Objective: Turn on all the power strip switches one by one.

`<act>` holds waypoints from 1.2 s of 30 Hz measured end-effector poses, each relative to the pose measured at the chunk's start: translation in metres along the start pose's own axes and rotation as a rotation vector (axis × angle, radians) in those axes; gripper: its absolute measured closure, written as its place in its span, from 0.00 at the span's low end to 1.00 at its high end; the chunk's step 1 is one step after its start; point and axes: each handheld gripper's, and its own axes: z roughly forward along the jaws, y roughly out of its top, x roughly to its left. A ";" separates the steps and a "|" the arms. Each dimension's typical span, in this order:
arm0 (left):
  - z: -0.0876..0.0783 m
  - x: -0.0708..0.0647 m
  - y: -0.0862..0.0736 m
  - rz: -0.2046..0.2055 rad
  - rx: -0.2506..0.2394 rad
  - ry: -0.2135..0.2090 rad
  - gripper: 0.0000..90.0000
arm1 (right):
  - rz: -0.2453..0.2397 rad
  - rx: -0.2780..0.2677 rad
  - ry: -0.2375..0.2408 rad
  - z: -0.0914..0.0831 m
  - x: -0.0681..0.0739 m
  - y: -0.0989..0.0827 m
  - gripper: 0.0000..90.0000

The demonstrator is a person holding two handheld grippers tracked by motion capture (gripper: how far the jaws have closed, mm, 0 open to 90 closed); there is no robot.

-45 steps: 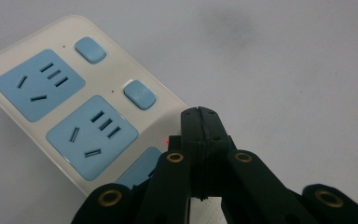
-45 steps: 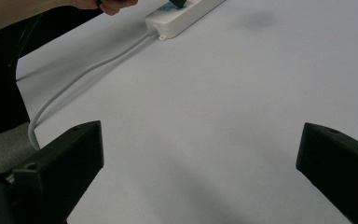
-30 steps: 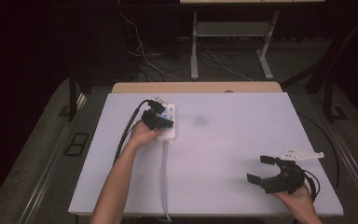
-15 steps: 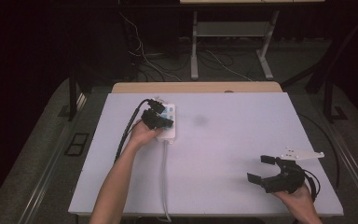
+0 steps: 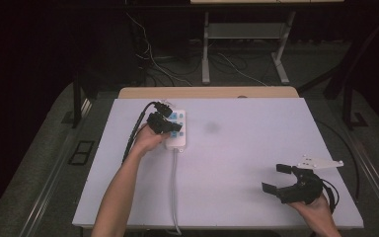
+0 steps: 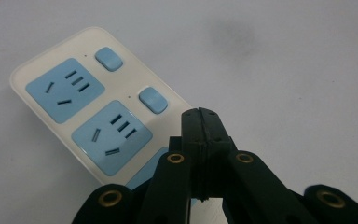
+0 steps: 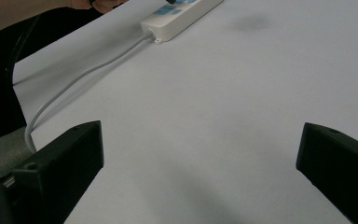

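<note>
White table (image 5: 237,163), broad and mostly bare, with one faint grey smudge (image 5: 210,128) toward the far middle. On its far left part, white power strip (image 5: 176,129) lying flat, blue sockets and blue rocker switches facing up, grey cord (image 5: 173,192) trailing back to the near edge. Left gripper (image 5: 170,124) over the near end of the strip, jaws pressed fully together with nothing between them, tip poised just beside the second blue switch (image 6: 153,101) and above the third socket panel. Right gripper (image 5: 276,178) parked well apart at the near right corner, jaws spread wide and empty over bare table. Likely step: pressing a switch with the closed tip. Risks from here: tip landing off-centre on the socket face or the white casing instead of the rocker, so nothing toggles; a slanted push sliding the light, unanchored strip across the smooth surface, since the right gripper steadies nothing; closed jaws skidding off the rounded switch edge.
</note>
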 end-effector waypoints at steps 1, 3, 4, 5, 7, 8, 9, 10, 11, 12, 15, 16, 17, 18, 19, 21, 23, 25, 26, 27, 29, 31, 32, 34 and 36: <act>-0.001 0.001 0.001 0.001 0.001 0.001 0.99 | 0.000 0.000 0.000 0.000 0.000 0.000 0.00; -0.003 0.002 0.003 -0.001 -0.002 0.001 0.99 | 0.000 0.001 0.001 0.000 0.000 0.000 0.00; -0.005 0.002 0.004 0.001 -0.005 0.000 0.99 | -0.001 0.003 0.001 0.000 0.000 0.000 0.00; -0.006 0.003 0.006 0.002 -0.004 0.002 0.99 | -0.002 0.003 0.000 0.001 0.000 0.000 0.01; -0.008 0.003 0.010 0.009 -0.006 0.005 0.99 | -0.001 0.002 0.000 0.001 0.000 0.000 0.00; -0.009 0.002 0.012 0.009 -0.008 0.006 0.99 | -0.002 0.001 0.000 0.001 0.000 0.000 0.01; -0.010 0.002 0.014 0.011 -0.014 0.007 0.99 | 0.000 0.000 0.000 0.000 0.000 0.000 0.01; -0.011 0.002 0.016 0.015 -0.013 0.008 0.99 | 0.000 -0.001 0.000 0.000 0.000 0.000 0.00; -0.011 0.003 0.018 0.019 -0.012 0.008 0.99 | 0.000 -0.001 0.000 0.000 0.000 0.000 0.00; -0.012 0.003 0.020 0.020 -0.010 0.009 0.99 | 0.001 -0.003 -0.001 0.000 0.000 0.000 0.00; -0.011 0.003 0.024 0.025 -0.005 0.017 0.99 | 0.001 -0.005 -0.001 0.000 0.000 0.000 0.01; -0.010 0.003 0.025 0.025 -0.003 0.019 0.99 | 0.002 -0.005 -0.002 0.000 0.000 0.000 0.00; -0.010 0.004 0.026 0.031 0.000 0.018 0.99 | 0.001 -0.005 -0.001 0.001 0.000 0.000 0.01; -0.009 0.004 0.027 0.030 -0.001 0.019 0.99 | 0.000 -0.004 0.000 0.001 -0.001 0.000 0.01; -0.009 0.005 0.029 0.029 0.001 0.020 0.99 | 0.000 -0.004 0.000 0.001 -0.001 0.000 0.01; -0.008 0.007 0.032 0.031 0.003 0.024 0.99 | 0.001 -0.005 0.000 0.000 -0.001 0.000 0.00; -0.008 0.008 0.035 0.027 -0.001 0.029 0.99 | 0.003 -0.008 -0.003 0.000 -0.001 0.000 0.01; -0.007 0.009 0.037 0.026 -0.002 0.036 0.99 | 0.005 -0.010 -0.002 -0.001 -0.001 0.000 0.00; -0.006 0.010 0.038 0.033 0.003 0.041 0.99 | 0.005 -0.011 -0.001 -0.001 -0.002 0.000 0.00; -0.006 0.010 0.039 0.031 0.003 0.041 0.99 | 0.006 -0.010 -0.002 -0.001 -0.002 0.000 0.00; -0.005 0.011 0.039 0.029 -0.002 0.047 0.99 | 0.006 -0.010 -0.002 -0.001 -0.001 0.000 0.01; -0.004 0.012 0.039 0.024 -0.009 0.049 0.99 | 0.004 -0.009 -0.003 0.000 -0.001 0.000 0.00; -0.004 0.012 0.039 0.024 -0.010 0.050 0.99 | 0.005 -0.009 -0.004 0.000 -0.001 0.000 0.00; -0.002 0.013 0.038 0.019 -0.012 0.055 0.99 | 0.004 -0.011 -0.003 -0.001 -0.001 0.000 0.01; 0.001 0.014 0.037 0.020 -0.011 0.063 0.99 | 0.005 -0.011 -0.003 -0.001 -0.001 0.000 0.01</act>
